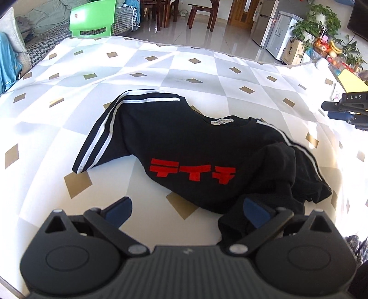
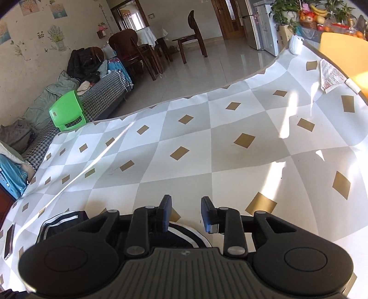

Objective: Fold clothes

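Observation:
A black T-shirt (image 1: 188, 147) with white sleeve stripes and red characters lies crumpled on the checked tablecloth (image 1: 161, 69), its hem bunched at the near right. My left gripper (image 1: 187, 210) is open, its right finger (image 1: 255, 212) resting against the bunched hem. My right gripper (image 2: 185, 214) is open and empty above the cloth; a striped sleeve of the shirt (image 2: 62, 220) shows beneath it. The right gripper also appears at the right edge of the left wrist view (image 1: 345, 110).
A green plastic chair (image 1: 93, 19) and a sofa (image 2: 92, 101) stand beyond the table's far edge. A phone (image 2: 9, 239) lies at the left edge. A printed paper (image 2: 331, 76), a yellow board (image 2: 345, 53) and fruit (image 1: 331, 49) sit at the far right.

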### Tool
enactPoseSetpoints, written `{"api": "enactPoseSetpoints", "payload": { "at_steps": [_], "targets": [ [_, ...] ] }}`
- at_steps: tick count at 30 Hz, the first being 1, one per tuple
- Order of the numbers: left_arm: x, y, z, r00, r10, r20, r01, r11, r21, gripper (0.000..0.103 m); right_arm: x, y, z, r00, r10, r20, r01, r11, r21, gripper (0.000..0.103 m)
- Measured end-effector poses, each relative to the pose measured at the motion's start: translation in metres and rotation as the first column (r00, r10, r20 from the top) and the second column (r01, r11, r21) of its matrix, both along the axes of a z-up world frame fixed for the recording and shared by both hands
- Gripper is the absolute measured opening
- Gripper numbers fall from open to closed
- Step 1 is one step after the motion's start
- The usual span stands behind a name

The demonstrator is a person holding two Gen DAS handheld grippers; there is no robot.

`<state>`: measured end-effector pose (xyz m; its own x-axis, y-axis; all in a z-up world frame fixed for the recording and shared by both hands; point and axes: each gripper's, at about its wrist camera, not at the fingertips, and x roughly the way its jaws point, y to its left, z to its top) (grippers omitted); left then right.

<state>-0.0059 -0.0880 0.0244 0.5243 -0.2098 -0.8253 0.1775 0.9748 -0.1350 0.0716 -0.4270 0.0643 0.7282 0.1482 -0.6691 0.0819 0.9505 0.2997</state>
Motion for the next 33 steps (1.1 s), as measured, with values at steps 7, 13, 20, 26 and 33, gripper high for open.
{"api": "enactPoseSetpoints", "payload": {
  "at_steps": [7,13,20,26,33],
  "targets": [
    [0.041,0.014,0.004,0.999,-0.021,0.028,0.019,0.998,0.052,0.103,0.016,0.015,-0.021,0.994,0.101,-0.052,-0.099,0.994,0.042,0.049],
    [0.071,0.031,-0.008,1.0,0.024,-0.009,-0.023,0.998,0.067,0.103,0.026,0.03,-0.039,0.984,0.136,-0.119,-0.133,0.991,0.034,0.053],
    [0.104,0.047,-0.015,0.997,0.076,-0.021,-0.075,0.995,0.059,0.103,0.036,0.046,-0.059,0.965,0.17,-0.198,-0.173,0.985,0.003,0.055],
    [0.131,0.066,-0.017,0.99,0.14,-0.001,-0.14,0.99,0.009,0.103,0.045,0.065,-0.07,0.946,0.233,-0.225,-0.251,0.967,-0.053,0.056],
    [0.151,0.073,-0.031,0.989,0.142,-0.032,-0.141,0.99,0.023,0.103,0.06,0.078,-0.095,0.923,0.221,-0.315,-0.269,0.956,-0.118,0.059]
  ]
}}
